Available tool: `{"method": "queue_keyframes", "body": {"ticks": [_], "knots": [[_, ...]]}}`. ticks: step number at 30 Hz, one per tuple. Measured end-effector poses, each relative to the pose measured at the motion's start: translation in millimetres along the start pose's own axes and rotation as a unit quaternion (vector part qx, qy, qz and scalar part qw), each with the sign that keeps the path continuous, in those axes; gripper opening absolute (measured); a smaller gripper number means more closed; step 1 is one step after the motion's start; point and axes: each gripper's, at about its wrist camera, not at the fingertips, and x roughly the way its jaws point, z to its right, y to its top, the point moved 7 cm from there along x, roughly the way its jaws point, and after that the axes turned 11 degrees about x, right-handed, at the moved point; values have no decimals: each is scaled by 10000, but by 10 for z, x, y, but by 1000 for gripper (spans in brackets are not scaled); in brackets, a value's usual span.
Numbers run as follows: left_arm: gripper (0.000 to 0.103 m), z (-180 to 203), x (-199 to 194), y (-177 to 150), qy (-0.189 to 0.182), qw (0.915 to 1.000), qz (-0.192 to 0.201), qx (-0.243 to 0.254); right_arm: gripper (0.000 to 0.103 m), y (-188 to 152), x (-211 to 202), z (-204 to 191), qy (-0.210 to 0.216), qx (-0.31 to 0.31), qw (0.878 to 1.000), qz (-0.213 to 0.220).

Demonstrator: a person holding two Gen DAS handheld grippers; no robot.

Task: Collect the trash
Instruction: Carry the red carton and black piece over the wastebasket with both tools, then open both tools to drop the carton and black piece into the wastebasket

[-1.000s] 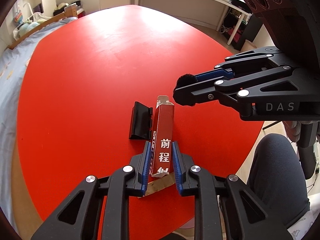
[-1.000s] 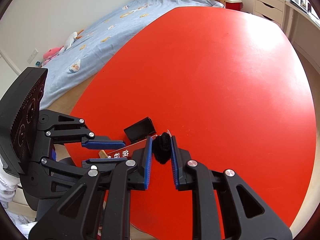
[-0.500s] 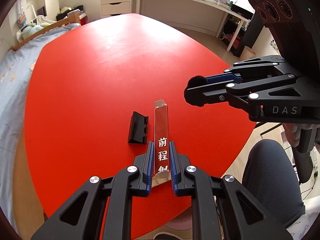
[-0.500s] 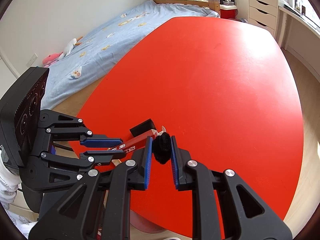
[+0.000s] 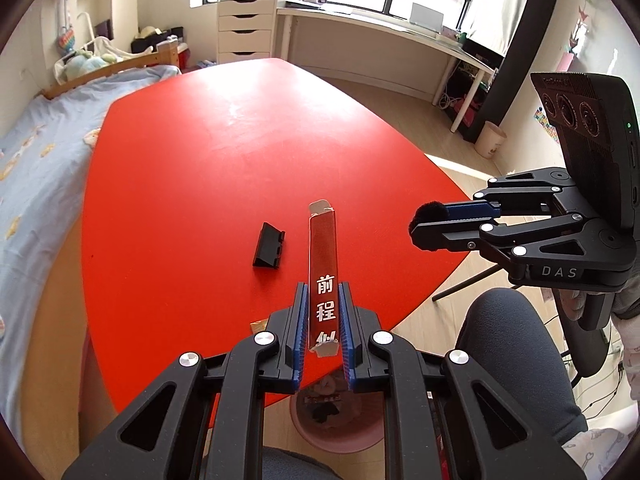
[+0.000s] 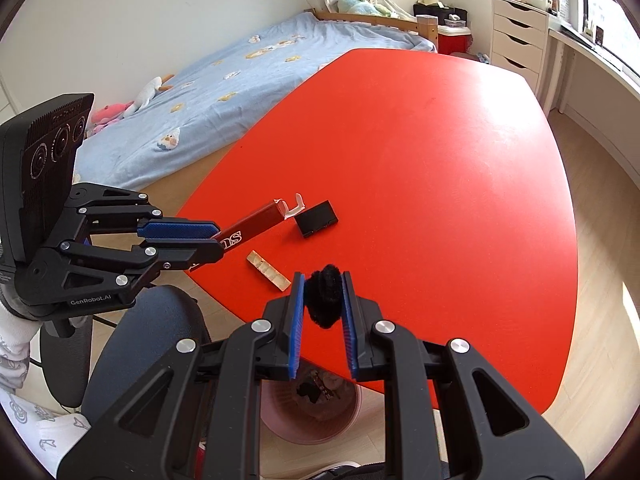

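Above the red surface (image 5: 192, 184), my left claw (image 5: 323, 312) clamps a long red carton (image 5: 323, 264), torn end pointing away; my right claw (image 6: 323, 304) pinches black fluff (image 6: 324, 294)

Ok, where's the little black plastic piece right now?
The black plastic piece lies on the red table near its front edge, just left of the red carton in the left wrist view, untouched by either tongs.

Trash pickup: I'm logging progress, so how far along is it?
Done: some scraps already lie in the pink bin. In hand: left gripper holds the red carton, right gripper the black fuzzy ball. Left on the red table: black clip, cardboard strip.
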Motion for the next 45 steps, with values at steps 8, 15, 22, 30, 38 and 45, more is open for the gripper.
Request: {"method": "queue_keyframes", "body": {"ticks": [8, 15, 22, 30, 38, 45], "knots": [[15, 185, -291, -152, -44, 9998, 208, -15, 17, -338, -180, -142, 16, -6, 10000, 45], [15, 282, -390, -303, -72, 9996, 258, -118, 17, -649, -288, -256, 66, -30, 10000, 15], [15, 391, -372, -531, -164, 9996, 120, -173, 17, -861, -342, -274, 42, 35, 10000, -38], [15, 550, -289, -814, -324, 9991, -176, -199, 17, -1051, -307, -326, 22, -45, 9998, -199], [15, 613, -257, -893, -366, 9987, -305, -164, 17, -1143, -256, -340, 97, -18, 9995, -316], [15, 655, -241, -916, -398, 9986, -326, -104, 17, -1170, -236, -350, 122, -26, 9993, -361]]}}
